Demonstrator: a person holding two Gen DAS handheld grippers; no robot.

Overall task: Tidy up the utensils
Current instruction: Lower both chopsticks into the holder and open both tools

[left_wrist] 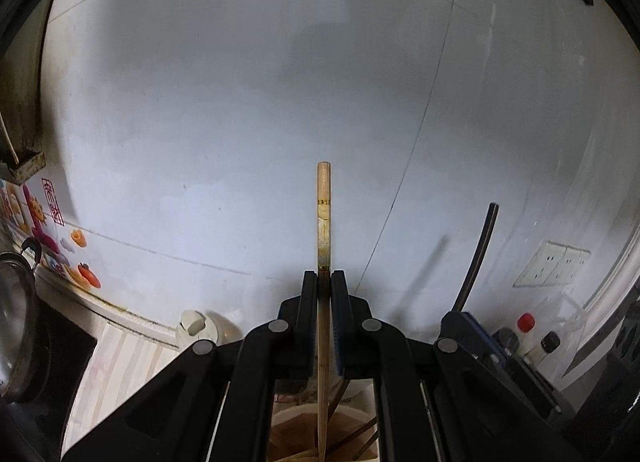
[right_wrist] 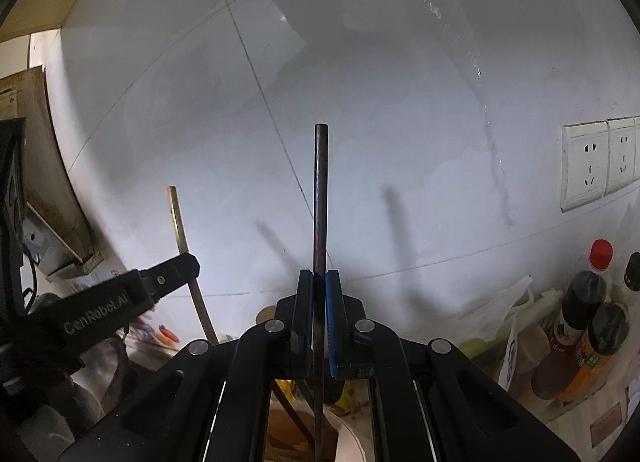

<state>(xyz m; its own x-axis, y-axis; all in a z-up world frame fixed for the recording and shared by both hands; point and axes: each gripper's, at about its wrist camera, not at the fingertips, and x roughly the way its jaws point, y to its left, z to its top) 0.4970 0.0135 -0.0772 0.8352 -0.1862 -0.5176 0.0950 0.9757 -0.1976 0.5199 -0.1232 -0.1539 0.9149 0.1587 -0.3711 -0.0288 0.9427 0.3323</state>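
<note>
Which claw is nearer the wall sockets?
Right. The right claw, gripping a dark chopstick, is nearer the wall sockets; the left claw is farther left.

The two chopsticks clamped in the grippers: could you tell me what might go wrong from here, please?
1. The left gripper pinches the light wooden chopstick along a short stretch only; it could pivot or slip.
2. The right gripper holds the dark chopstick close beside the left gripper; the sticks or tools might knock together.
3. Bottles stand crowded at the right and could be tipped by a wide swing.
</note>
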